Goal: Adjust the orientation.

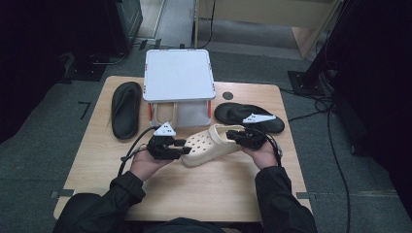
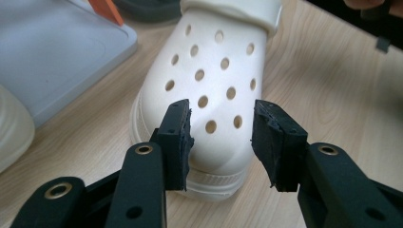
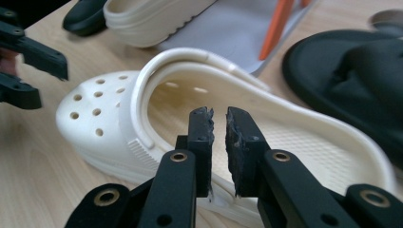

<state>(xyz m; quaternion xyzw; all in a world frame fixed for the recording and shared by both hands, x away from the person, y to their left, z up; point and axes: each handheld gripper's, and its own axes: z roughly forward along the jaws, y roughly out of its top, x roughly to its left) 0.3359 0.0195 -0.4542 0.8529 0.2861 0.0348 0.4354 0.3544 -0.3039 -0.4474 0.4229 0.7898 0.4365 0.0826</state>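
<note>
Gripping clog (image 1: pixel 210 144) heel rim with right hand-held gripper (image 3: pixel 218 124), left hand-held gripper (image 2: pixel 221 124) released, straddling clog toe.

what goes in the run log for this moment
cream clog on table | left tongs open at toe | right tongs narrow gap at heel rim

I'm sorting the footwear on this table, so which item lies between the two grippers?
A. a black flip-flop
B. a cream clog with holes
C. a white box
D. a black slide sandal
B: the cream clog lies on the table with the left gripper at its holed toe and the right gripper at its heel.
</note>
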